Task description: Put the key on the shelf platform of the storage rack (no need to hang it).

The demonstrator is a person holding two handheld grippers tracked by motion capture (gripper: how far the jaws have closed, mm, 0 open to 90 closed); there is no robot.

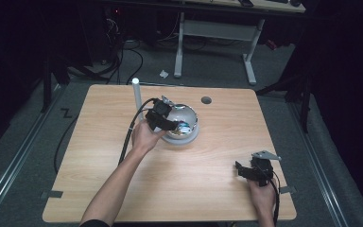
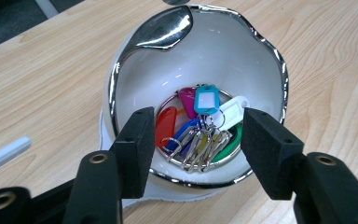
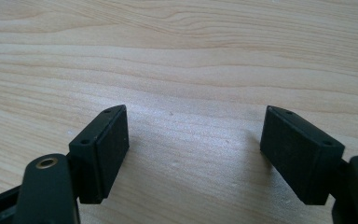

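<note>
- Hovering over the white bowl [image 2: 205, 51], the left tongs [image 2: 193, 140] stand wide apart, holding nothing.
- Directly beneath and between their jaws, a bunch of coloured key tags [image 2: 200, 128] on metal rings lies in the chrome-rimmed bowl's bottom.
- A white tube [image 2: 2, 154], possibly plastic, lies left of them.
- The right tongs [image 3: 193, 154] gape wide, empty, over bare tabletop [image 3: 177, 56], well apart from the bowl.
</note>
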